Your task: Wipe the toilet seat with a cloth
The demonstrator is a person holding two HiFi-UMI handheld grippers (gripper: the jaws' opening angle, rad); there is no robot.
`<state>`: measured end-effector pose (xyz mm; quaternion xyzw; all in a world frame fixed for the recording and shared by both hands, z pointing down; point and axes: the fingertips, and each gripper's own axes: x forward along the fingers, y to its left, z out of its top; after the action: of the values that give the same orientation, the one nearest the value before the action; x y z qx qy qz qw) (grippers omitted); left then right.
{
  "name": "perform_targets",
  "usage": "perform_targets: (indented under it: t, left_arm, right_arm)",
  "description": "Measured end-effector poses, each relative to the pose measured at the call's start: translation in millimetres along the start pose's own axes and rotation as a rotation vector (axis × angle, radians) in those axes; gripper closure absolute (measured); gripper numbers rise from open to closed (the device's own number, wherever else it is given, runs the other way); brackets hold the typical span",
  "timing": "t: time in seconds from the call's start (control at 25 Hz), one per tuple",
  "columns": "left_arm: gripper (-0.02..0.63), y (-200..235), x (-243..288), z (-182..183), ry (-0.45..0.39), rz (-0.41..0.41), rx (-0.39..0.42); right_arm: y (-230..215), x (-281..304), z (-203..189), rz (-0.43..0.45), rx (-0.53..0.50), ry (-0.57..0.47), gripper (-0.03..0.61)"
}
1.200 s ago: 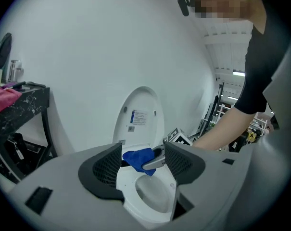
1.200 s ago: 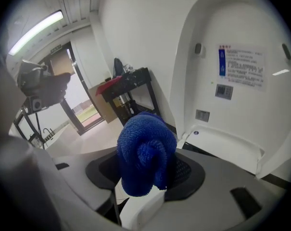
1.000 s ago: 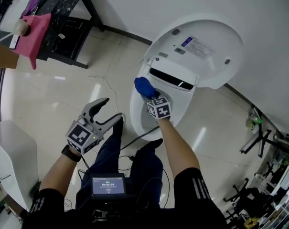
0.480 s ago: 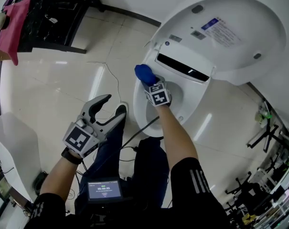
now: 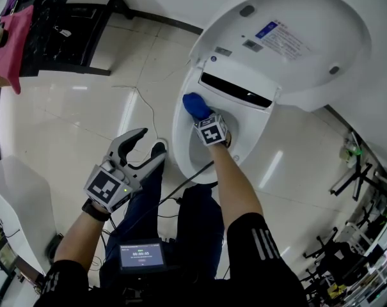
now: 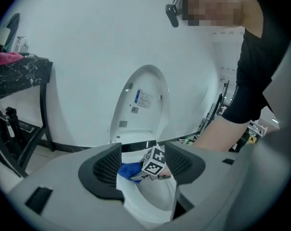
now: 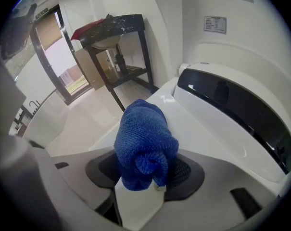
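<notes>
A white toilet stands with its lid (image 5: 295,50) raised and its seat (image 5: 180,136) down. My right gripper (image 5: 199,115) is shut on a rolled blue cloth (image 5: 194,105) (image 7: 144,146), which rests on the back left part of the seat, close to the black strip (image 5: 235,89) under the lid hinge. The left gripper view also shows the cloth (image 6: 129,170) and the seat (image 6: 150,203) between that gripper's jaws. My left gripper (image 5: 143,151) hangs open above the floor, left of the bowl, holding nothing.
A black-framed stand (image 5: 59,18) with a pink cloth (image 5: 14,40) is at the far left. A thin cable (image 5: 150,110) runs across the tiled floor beside the toilet. A white unit (image 5: 17,200) is at the left edge, metal racks (image 5: 353,190) at the right.
The right gripper with the blue cloth has slid a little along the back left of the seat toward the hinge. The left gripper has stayed put.
</notes>
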<state>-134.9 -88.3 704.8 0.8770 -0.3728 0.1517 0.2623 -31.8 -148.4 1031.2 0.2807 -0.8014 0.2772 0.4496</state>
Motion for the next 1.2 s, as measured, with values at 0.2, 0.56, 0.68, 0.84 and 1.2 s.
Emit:
perform_targets:
  t: [0.2,0.56,0.68,0.84,1.2]
  left_arm:
    - [0.347,-10.2,4.4,-0.9,0.006,-0.012,-0.013]
    - [0.347,-27.0,-1.3,16.7,-0.009,-0.023,-0.009]
    - [0.347,-39.0,-1.7,37.8,-0.035,-0.040,0.014]
    - [0.347,-59.3,-7.6,73.9,-0.071,-0.062,0.066]
    - [0.347,-117.3,-37.2,159.9,-0.157,-0.120,0.230]
  right_arm:
    - [-17.1,-7.8,-37.6,-0.051,0.029,0.077,0.328]
    - [-28.5,-63.2,-57.9,-0.066,0.144,0.024,0.336]
    - [-35.0,-107.8,-28.0,-0.043,0.203,-0.131,0.335]
    - [-40.0,-194.5,25.1,-0.044,0.222,-0.317,0.334]
    - [-11.8,-412.2,97.0,-0.078,0.192,-0.631,0.334]
